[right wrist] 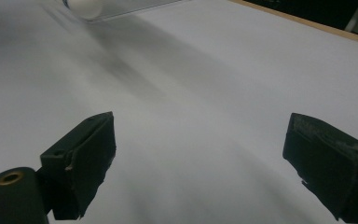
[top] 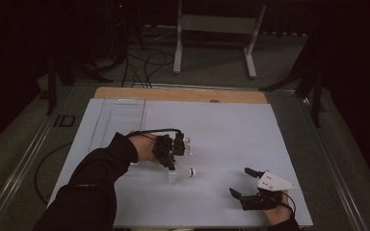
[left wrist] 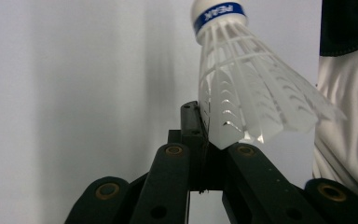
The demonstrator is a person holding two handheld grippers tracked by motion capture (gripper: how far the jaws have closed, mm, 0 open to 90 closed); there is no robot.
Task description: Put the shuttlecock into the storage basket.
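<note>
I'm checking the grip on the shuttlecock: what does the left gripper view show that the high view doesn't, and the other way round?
Left gripper view alone: the white plastic shuttlecock has its skirt edge pinched between the shut black jaws, and a blue band circles its cork. High view alone: the right gripper resting open near the front edge of the white table sheet, apart from the shuttlecock. Both: the shuttlecock held by the left gripper above the sheet.

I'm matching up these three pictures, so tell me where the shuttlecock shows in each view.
High view: the shuttlecock lies just left of centre, under the left tongs, cork pointing right.
Left gripper view: upper right of centre, its feather skirt pinched at the rim between the shut black jaws, blue-banded cork at the top edge.
Right gripper view: a white rounded bit at the top left edge, probably its cork; too blurred to be sure.
Shared landmark: the white table sheet.
</note>
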